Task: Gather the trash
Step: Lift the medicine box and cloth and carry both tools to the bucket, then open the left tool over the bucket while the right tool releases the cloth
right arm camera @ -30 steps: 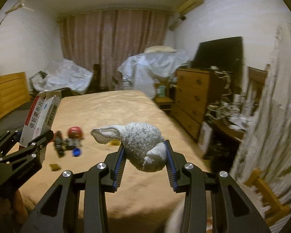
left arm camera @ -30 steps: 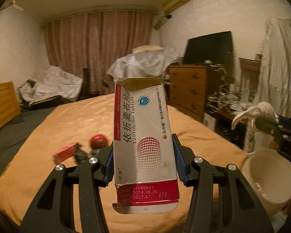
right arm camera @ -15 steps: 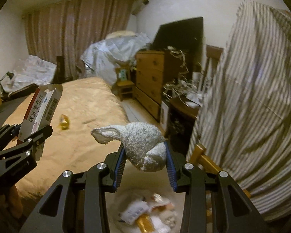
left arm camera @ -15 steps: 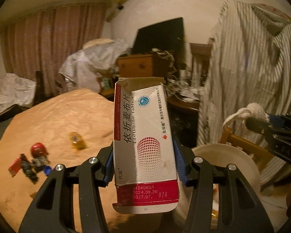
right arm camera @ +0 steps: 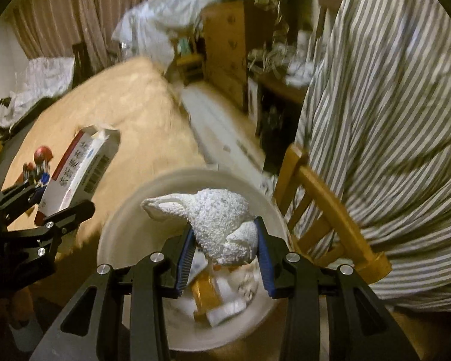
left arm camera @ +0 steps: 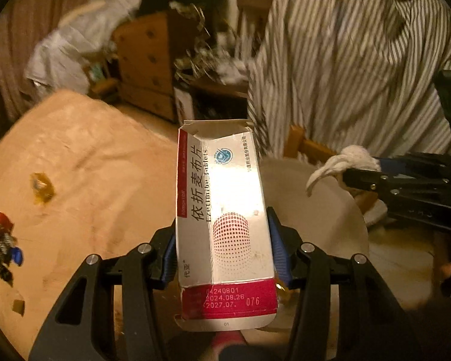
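The left gripper (left arm camera: pixel 222 249) is clamped about half-wide on a white-and-red tablet box (left arm camera: pixel 222 222), its blue pads pressed against the box's two long sides; the box stands upright with its torn top flap pointing to 12 o'clock in the left wrist view. The right gripper (right arm camera: pixel 224 258) is squeezed fairly narrow on a crumpled white paper wad (right arm camera: pixel 216 225), which bulges above the pads with a pointed tail reaching toward 9 o'clock. Directly under that wad sits a round white bin (right arm camera: pixel 123 231), already holding white scraps and an orange-brown wrapper (right arm camera: pixel 206 293) at 6 o'clock in the right wrist view. From the left wrist view the bin's wall shows just behind the box at 3 o'clock, with the right gripper and its wad above the rim farther right. A bed with a tan cover (left arm camera: pixel 84 162) fills the 9 o'clock side; on it lie a gold wrapper (left arm camera: pixel 41 187) and, near the edge of view, a cluster of red, black and blue litter (left arm camera: pixel 1 248). A wooden chair (right arm camera: pixel 321 198) draped in striped cloth (right arm camera: pixel 391 120) stands at 3 o'clock of the bin.
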A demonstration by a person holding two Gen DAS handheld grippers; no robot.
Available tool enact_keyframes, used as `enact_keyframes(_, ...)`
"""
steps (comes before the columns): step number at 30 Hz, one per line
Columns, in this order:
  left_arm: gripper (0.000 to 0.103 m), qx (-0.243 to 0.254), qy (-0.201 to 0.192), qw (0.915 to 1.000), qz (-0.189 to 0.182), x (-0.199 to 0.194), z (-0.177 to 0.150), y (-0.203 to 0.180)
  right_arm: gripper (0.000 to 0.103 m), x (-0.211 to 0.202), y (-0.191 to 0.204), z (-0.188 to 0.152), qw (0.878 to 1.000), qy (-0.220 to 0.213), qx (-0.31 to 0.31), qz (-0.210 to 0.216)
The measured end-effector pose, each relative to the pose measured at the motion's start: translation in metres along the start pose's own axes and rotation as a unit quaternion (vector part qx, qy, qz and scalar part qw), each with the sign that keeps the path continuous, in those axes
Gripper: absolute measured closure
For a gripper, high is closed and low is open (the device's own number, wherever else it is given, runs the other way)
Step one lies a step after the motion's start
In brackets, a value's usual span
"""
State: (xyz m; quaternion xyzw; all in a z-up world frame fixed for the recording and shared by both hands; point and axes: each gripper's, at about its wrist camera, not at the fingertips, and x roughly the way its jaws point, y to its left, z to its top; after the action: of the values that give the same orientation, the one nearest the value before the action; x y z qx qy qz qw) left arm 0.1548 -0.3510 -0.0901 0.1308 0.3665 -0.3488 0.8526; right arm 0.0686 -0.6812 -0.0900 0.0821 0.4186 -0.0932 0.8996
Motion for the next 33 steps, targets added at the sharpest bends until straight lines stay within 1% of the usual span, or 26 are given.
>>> enact_keyframes(2, 0.054, 0.002, 0.033, 0.9991, -0.026, 0.013, 0.0, -0.001, 0.064, 0.011, 0.001, -0.003, 1.0, 0.027, 0.001, 0.01)
enact_keyframes(3, 0.054, 0.006, 0.053, 0.9978, -0.039, 0.021, -0.001, -0.002, 0.064, 0.019, -0.005, -0.001, 0.999, 0.043, 0.004, 0.015)
enact_keyframes(4, 0.054, 0.007, 0.063, 0.997, -0.044, 0.027, 0.0, -0.003, 0.064, 0.019, 0.002, -0.007, 0.999, 0.049, 0.005, 0.015)
enact_keyframes(6, 0.054, 0.011, 0.076, 0.9958, -0.05, 0.035, -0.003, -0.006, 0.064, 0.028, -0.004, -0.008, 0.998, 0.066, 0.01, 0.021)
enact_keyframes(8, 0.054, 0.006, 0.085, 0.9947, -0.057, 0.04, -0.005, -0.006, 0.064, 0.03, -0.006, -0.009, 0.997, 0.073, 0.011, 0.021)
enact_keyframes(15, 0.054, 0.003, 0.093, 0.9941, -0.055, 0.048, -0.009, -0.004, 0.063, 0.025, -0.003, -0.015, 0.997, 0.072, 0.016, 0.024)
enact_keyframes(23, 0.054, 0.007, 0.086, 0.9947, -0.056, 0.044, -0.002, -0.006, 0.063, 0.023, 0.0, -0.015, 0.997, 0.072, 0.018, 0.027)
enact_keyframes(24, 0.052, 0.01, 0.085, 0.9948, -0.054, 0.044, -0.002, -0.007, 0.062, 0.022, 0.0, -0.015, 0.997, 0.07, 0.019, 0.026)
enact_keyframes(25, 0.051, 0.013, 0.082, 0.9954, -0.048, 0.044, -0.002, -0.008, 0.052, 0.021, -0.001, -0.014, 0.997, 0.068, 0.022, 0.026)
enact_keyframes(26, 0.044, 0.013, 0.08, 0.9956, -0.048, 0.043, -0.002, -0.007, 0.039, 0.021, -0.003, -0.014, 0.997, 0.067, 0.028, 0.026)
enact_keyframes(27, 0.035, 0.012, 0.079, 0.9956, -0.049, 0.043, -0.002, -0.006, 0.039, 0.02, -0.005, -0.013, 0.997, 0.064, 0.034, 0.03)
enact_keyframes(28, 0.032, 0.011, 0.072, 0.9963, -0.045, 0.042, -0.003, -0.005, 0.039, 0.019, -0.006, -0.013, 0.997, 0.061, 0.038, 0.029)
enact_keyframes(29, 0.03, 0.01, 0.071, 0.9964, -0.045, 0.041, -0.004, -0.003, 0.039, 0.018, -0.007, -0.013, 0.997, 0.059, 0.041, 0.031)
enact_keyframes(33, 0.03, 0.009, 0.075, 0.9959, -0.049, 0.044, -0.005, 0.0, 0.039, 0.017, -0.01, -0.013, 0.996, 0.056, 0.052, 0.038)
